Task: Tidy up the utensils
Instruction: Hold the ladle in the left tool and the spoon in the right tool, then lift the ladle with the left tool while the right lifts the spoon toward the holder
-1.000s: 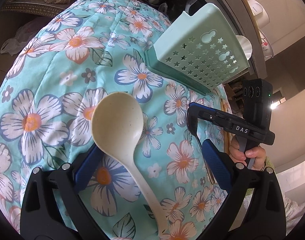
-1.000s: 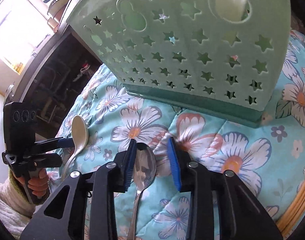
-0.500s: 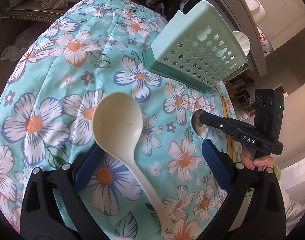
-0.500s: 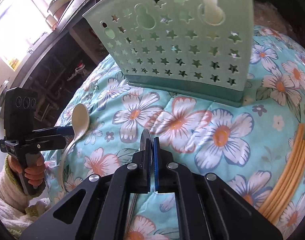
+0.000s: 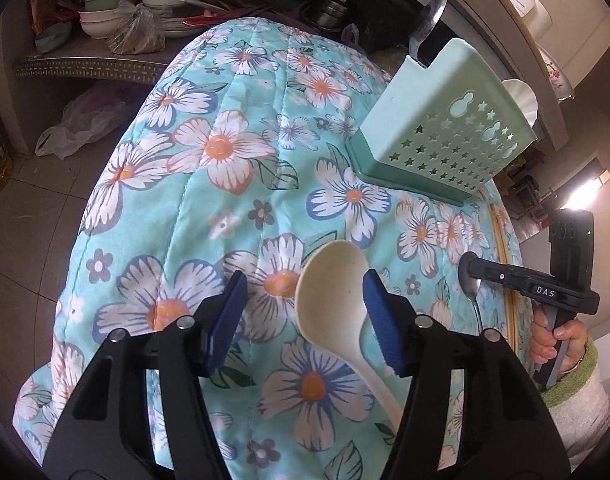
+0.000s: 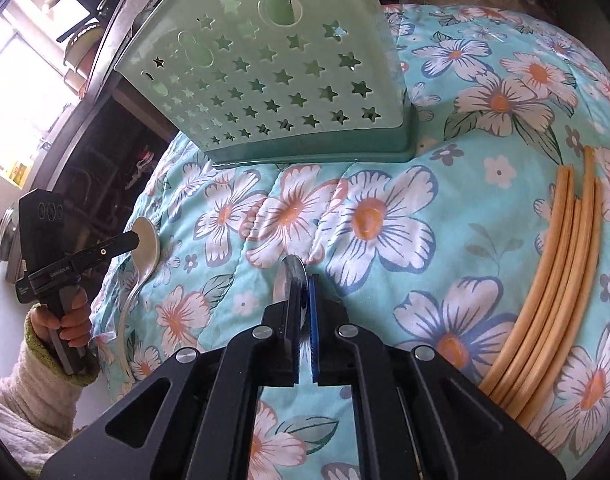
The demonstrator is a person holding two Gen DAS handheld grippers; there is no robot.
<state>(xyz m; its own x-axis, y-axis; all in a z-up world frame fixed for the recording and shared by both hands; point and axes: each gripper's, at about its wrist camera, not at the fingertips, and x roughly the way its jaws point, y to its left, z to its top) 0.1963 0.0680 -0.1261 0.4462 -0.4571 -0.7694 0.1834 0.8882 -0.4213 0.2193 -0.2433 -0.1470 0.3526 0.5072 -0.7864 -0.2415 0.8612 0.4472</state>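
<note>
A cream plastic spoon (image 5: 337, 304) lies on the floral cloth, its bowl just inside the right finger of my open left gripper (image 5: 305, 304); it also shows in the right wrist view (image 6: 145, 248). My right gripper (image 6: 303, 300) is shut on a metal spoon (image 6: 291, 280), held edge-on above the cloth; the left wrist view shows that gripper (image 5: 469, 268) and the spoon (image 5: 471, 292) at the right. A mint green utensil holder (image 5: 445, 136) with star holes stands at the back, with a metal spoon (image 5: 427, 24) and a white utensil (image 5: 523, 96) in it. It fills the upper right wrist view (image 6: 273, 80).
The floral quilted cloth (image 5: 209, 184) covers a rounded table. Several tan chopsticks (image 6: 557, 280) lie on it at the right. A shelf with bowls and bags (image 5: 137, 20) stands behind, with tiled floor (image 5: 21, 208) at the left.
My left gripper has shifted left, so the cream spoon now sits by its right finger. My right gripper closed on the metal spoon and lifted it.
</note>
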